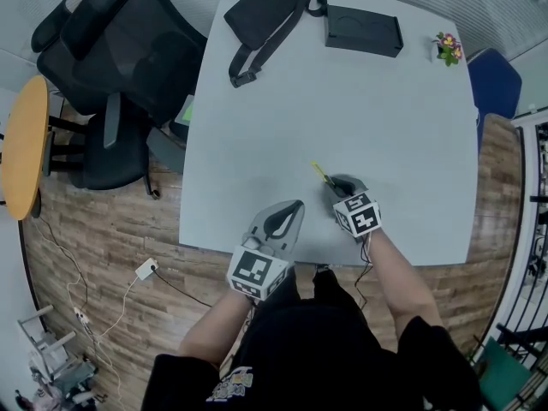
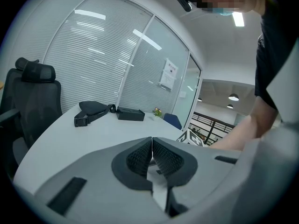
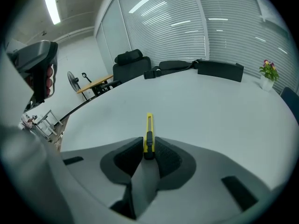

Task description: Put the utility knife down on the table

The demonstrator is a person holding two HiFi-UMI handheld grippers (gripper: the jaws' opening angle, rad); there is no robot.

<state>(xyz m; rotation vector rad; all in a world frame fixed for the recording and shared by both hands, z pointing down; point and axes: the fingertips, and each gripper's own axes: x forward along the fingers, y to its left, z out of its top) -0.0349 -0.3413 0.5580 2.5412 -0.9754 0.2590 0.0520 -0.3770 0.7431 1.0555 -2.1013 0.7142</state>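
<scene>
A yellow utility knife (image 1: 321, 174) with a black slider lies along the pale grey table (image 1: 342, 101), near its front edge. In the right gripper view the knife (image 3: 149, 129) points away from me, its rear end between the pads of my right gripper (image 3: 149, 149). The jaws stand just wider than the handle, with thin gaps at each side, so the right gripper (image 1: 336, 184) is open around it. My left gripper (image 1: 295, 204) hovers at the table's front edge to the left. In its own view the left gripper (image 2: 152, 146) is shut, pads together with nothing between them.
A black sling bag (image 1: 265, 20), a flat black box (image 1: 363, 31) and a small flower pot (image 1: 447, 48) sit along the table's far side. Black office chairs (image 1: 120, 58) stand at the left, a blue chair (image 1: 495, 80) at the right, and a round wooden table (image 1: 21, 144) far left.
</scene>
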